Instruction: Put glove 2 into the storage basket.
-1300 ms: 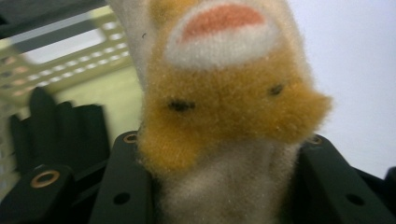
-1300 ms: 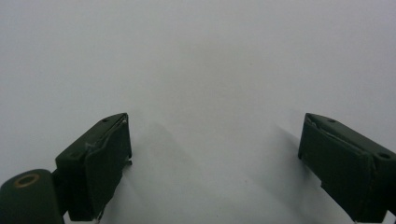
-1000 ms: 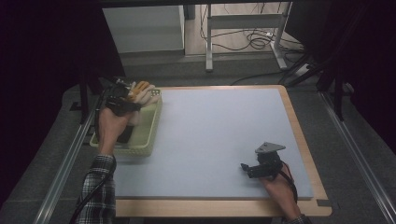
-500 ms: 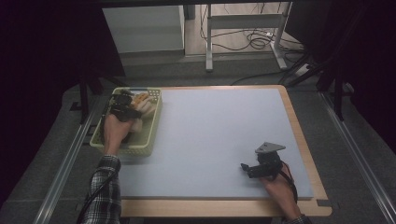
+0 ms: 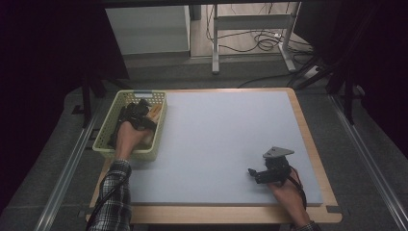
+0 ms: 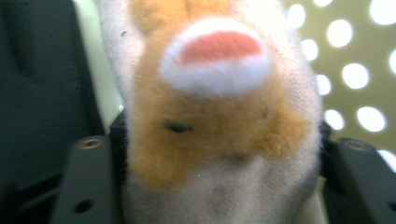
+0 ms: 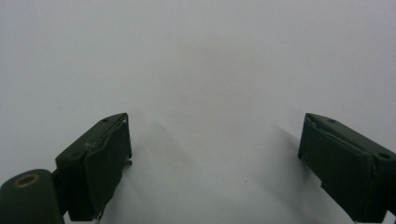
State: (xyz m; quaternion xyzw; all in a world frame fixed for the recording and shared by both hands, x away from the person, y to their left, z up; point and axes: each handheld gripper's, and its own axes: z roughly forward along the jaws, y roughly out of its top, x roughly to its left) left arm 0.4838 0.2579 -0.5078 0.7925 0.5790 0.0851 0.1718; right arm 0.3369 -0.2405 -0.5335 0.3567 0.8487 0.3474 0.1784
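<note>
Inside the green basket [image 5: 108, 144], left gripper [image 5: 139, 113] fingers have just been opening around the plush toy [image 6: 219, 121]; right gripper [image 5: 255, 174] fingers apart.

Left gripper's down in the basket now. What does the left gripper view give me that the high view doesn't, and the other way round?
Left gripper view: close up, the plush toy's orange-and-white fur and pink patch, lying between jaws that have just been opening. High view: the left gripper inside the basket at the mat's left edge, and the right gripper resting near the front right. Both: the toy and the basket's perforated wall.
</note>
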